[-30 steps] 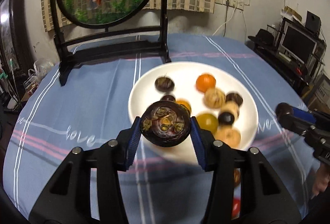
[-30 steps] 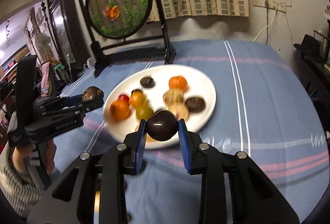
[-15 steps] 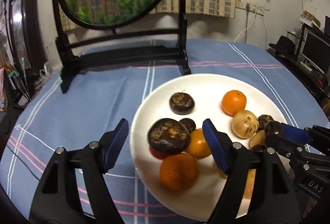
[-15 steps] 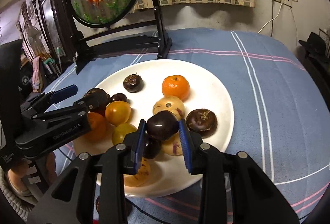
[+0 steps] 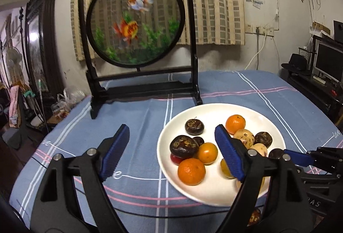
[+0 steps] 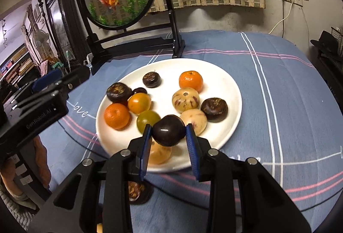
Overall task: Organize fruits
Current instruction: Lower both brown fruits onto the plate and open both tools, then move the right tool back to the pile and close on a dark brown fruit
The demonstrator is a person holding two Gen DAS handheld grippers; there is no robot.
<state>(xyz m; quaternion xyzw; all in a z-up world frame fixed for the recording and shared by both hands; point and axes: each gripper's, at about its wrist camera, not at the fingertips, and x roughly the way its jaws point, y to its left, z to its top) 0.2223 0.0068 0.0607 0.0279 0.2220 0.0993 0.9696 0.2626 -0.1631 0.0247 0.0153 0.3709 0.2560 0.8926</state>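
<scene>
Blue striped tablecloth [image 6: 278, 87] under a white plate [image 6: 227, 87] of fruit, round goldfish screen [image 5: 137, 25] standing beyond it. Left gripper [image 5: 171, 150] opening wide, nothing between the jaws, rough dark fruit [image 5: 184, 146] lying just ahead on the plate. Right gripper [image 6: 168, 140] clamped on a smooth dark round fruit [image 6: 168, 133] above the plate's near edge, long axis impossible to tell, orange [image 6: 117, 115] and greenish fruit [image 6: 148, 121] close beyond-left.

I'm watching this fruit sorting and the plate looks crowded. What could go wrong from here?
The right gripper holds a dark fruit above packed fruit near the plate rim; dropped there, it may roll off onto the cloth. The dark fruit by the opening left gripper leans on others and could slide.
</scene>
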